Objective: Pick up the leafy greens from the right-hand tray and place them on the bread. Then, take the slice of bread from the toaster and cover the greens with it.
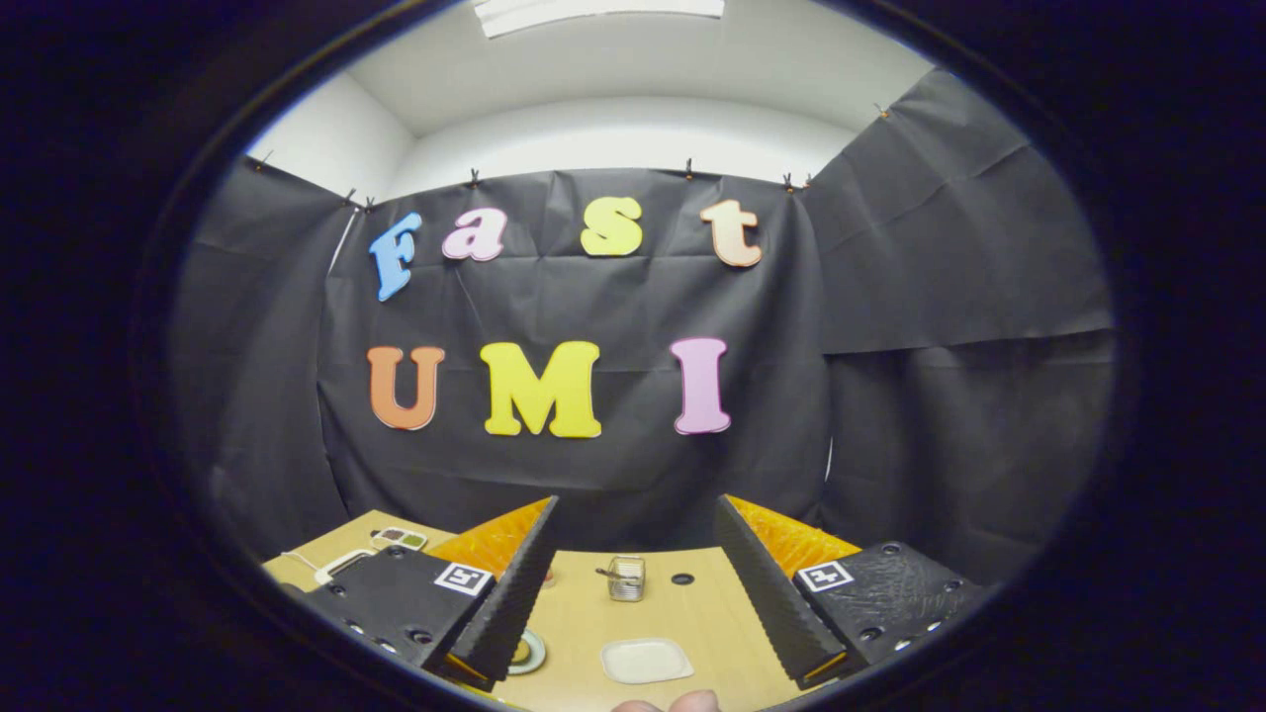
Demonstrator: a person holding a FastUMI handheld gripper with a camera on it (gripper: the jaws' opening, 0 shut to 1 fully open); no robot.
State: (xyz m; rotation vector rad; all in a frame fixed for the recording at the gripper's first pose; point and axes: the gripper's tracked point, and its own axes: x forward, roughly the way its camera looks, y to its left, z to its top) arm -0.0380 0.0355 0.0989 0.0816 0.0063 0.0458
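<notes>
Gripper is held high above the table, pitched toward the booth wall; fingers are spread wide apart w/ nothing between them but bare tabletop and items further off. No contact w/ any obj.

Toaster is seen between the fingers, beyond their tips, near the table's far edge. It is small in view, metallic, upright; a thin lever or handle sticks out to its left side. Whether a bread slice sits in it can't be told at this size. Long axis of toaster can't be judged either.

A white tray lies flat on the table, nearer than the toaster, approx. centred between the fingers. It is a rounded rectangle, long axis running left-right across the view. A pale flat area is seen inside; can't tell if that is bread or the bare tray. No greens can be made out in it.

A round plate-like obj w/ green ring is partly hidden behind the left finger. A small dark round hole or knob is seen on the table just right of the toaster. A white device w/ cable lies at the table's far left corner.

Fingertips of a person are seen at the near edge, just below the tray.
</notes>
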